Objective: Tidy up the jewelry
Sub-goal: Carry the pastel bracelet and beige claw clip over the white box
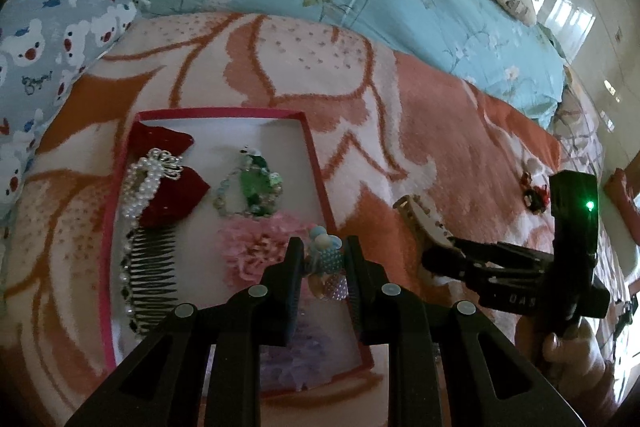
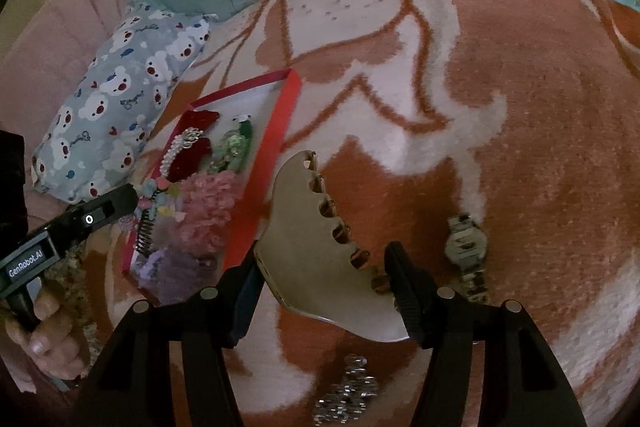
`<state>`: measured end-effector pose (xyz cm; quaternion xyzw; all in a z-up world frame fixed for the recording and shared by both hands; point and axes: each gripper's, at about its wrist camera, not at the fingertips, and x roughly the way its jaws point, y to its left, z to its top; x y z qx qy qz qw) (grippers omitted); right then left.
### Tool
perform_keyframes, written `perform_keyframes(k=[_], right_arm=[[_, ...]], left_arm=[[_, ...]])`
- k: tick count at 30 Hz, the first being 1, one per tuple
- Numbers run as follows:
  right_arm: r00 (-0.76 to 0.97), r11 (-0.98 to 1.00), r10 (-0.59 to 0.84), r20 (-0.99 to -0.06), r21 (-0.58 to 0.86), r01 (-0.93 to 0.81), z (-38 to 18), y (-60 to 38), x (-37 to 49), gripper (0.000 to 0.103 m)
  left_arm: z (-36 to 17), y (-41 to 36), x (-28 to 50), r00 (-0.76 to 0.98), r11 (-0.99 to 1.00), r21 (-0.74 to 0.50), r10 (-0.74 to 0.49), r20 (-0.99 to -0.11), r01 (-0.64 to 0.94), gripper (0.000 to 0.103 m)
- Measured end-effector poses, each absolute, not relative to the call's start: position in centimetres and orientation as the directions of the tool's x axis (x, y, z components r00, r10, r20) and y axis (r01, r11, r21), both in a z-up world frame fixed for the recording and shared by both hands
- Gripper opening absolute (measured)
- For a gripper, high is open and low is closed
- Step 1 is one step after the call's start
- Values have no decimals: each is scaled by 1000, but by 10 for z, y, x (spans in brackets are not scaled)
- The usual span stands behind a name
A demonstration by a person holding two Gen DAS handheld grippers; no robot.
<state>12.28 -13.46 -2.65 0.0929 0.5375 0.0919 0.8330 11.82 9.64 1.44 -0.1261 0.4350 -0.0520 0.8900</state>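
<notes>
1. The step in hand looked like carrying loose pieces to the red box (image 1: 316,163), both hands loaded at once.
2. The left gripper (image 1: 320,263) was clamped on a small pastel clip (image 1: 326,255), blue and pearly, pinched between its fingertips. Just under and ahead of those tips lay the box floor, with a pink flower (image 1: 256,247) right below the clip.
3. Further ahead and to the left of that gripper sat a red bow (image 1: 168,195), a pearl comb (image 1: 148,263) and a green bead piece (image 1: 256,187), all inside the box.
4. The right gripper (image 2: 324,283) grasped a beige claw clip (image 2: 316,247) across its body, teeth pointing to its right. The box (image 2: 280,123) stood ahead and to its left, well short of being underneath.
5. A watch (image 2: 466,251) lay on the blanket (image 2: 540,107) just right of that gripper, and a silvery chain (image 2: 348,395) below it, both not yet boxed.
6. Next, I judged, the left jaws needed to part over a bare patch of box floor, while the right hand swung left over the rim before letting go.
</notes>
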Motion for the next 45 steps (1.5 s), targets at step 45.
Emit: perform_keyframes(k=[45], right_arm=[[433, 976, 210, -876, 210, -48, -59, -28, 242, 60]], left_arm=[[-13, 197, 191, 689, 946, -265, -67, -722, -185, 19]])
